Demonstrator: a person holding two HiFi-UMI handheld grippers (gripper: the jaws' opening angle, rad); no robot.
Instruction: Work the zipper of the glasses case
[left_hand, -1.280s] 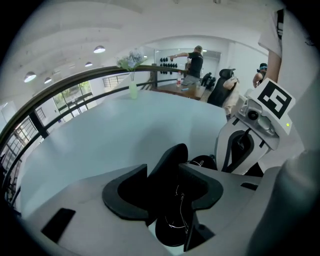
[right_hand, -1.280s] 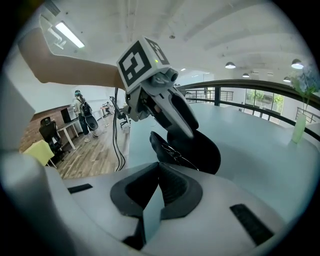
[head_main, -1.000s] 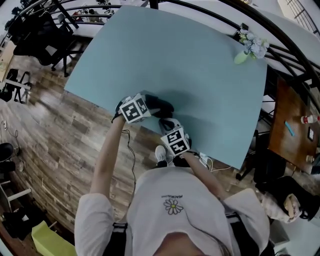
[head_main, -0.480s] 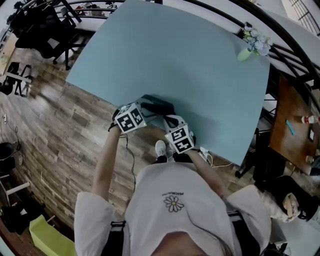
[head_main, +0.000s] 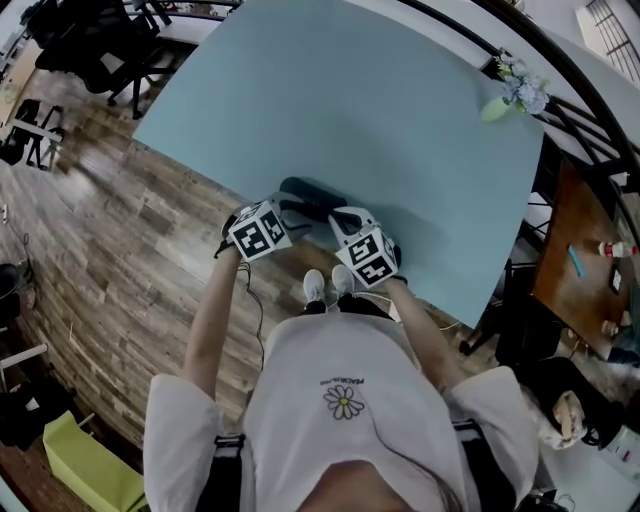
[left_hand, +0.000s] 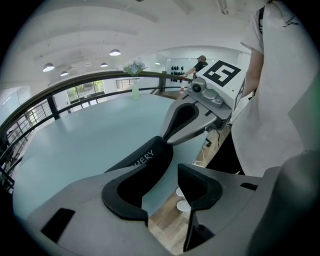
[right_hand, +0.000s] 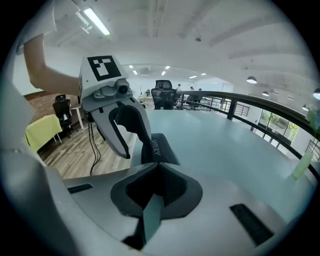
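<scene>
Left gripper (left_hand: 165, 192) hung open by the glasses case (left_hand: 145, 162), right gripper (right_hand: 155, 170) clenched shut, probably both lining up for the zipper.

A black oblong glasses case (head_main: 305, 193) with pale lettering along its top lies flat on the pale blue table (head_main: 380, 100), close to that table's near edge.

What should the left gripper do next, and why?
Probably slide the left gripper over the glasses case and close, to steady it. Its jaws stand apart, the case beyond one jaw, not between them. The right gripper is shut at the case's end.
</scene>
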